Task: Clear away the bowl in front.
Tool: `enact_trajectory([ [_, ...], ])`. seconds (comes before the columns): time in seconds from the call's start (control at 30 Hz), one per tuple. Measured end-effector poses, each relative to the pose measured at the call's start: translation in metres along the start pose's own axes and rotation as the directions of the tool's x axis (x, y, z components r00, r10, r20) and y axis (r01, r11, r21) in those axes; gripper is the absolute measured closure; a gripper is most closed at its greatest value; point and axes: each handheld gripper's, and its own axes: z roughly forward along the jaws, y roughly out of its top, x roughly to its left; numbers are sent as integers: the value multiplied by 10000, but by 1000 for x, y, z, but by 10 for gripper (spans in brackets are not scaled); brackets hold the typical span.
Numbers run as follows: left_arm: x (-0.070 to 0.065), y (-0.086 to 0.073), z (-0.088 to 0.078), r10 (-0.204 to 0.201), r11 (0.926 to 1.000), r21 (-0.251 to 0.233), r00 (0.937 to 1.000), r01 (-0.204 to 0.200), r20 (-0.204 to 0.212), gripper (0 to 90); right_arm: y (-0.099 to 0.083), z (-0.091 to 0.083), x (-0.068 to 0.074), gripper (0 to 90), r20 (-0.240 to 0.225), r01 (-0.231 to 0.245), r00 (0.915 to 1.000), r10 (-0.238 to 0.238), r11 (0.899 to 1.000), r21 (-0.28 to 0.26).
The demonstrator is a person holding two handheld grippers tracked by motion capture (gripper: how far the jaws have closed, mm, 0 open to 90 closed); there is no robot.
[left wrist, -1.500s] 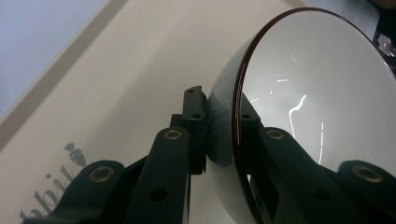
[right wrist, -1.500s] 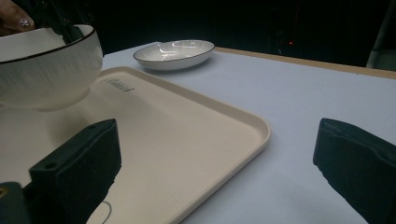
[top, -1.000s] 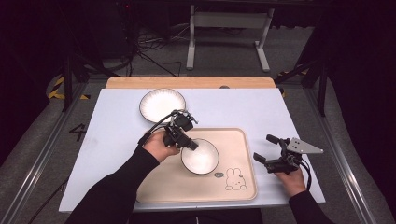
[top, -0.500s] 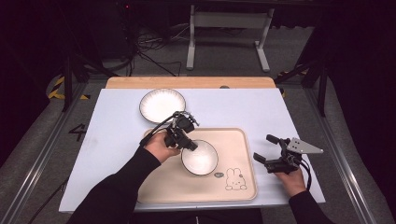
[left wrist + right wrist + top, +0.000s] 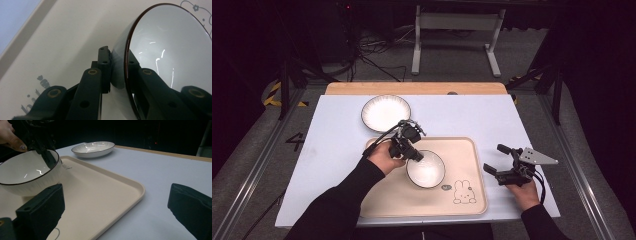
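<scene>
Almost nothing is shifting: your left tongs [image 5: 416,156] are still pinching the rim of the white dark-rimmed bowl [image 5: 426,169] at mid-frame on the beige rabbit-print tray [image 5: 467,165]. A white plate [image 5: 385,113] is sitting upper left, clear of you. Your right tongs [image 5: 498,161] are idling spread, lower right.

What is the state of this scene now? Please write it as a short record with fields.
Surface: white table
Tray: beige tray, rabbit drawing at its near right corner
Bowl: white bowl, dark rim, over the tray
Plate: white plate on the table beyond the tray
Left tongs: left tongs shut on the bowl rim, one jaw inside, one outside
Right tongs: right tongs open, right of the tray, holding nothing
</scene>
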Motion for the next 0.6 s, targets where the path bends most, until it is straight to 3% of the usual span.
enact_trajectory([
  [0.4, 0, -1, -1, -91, 9999, -56, 9999, 90, -75, 797, 0, 0, 0, 15, 2, -2, 10000, 2, 10000, 0],
  [0.6, 0, -2, -1, -221, 9997, -55, 9990, 219, -380, 770, 0, 0, 0, 15, 0, 16, 10000, -16, 10000, -13],
])
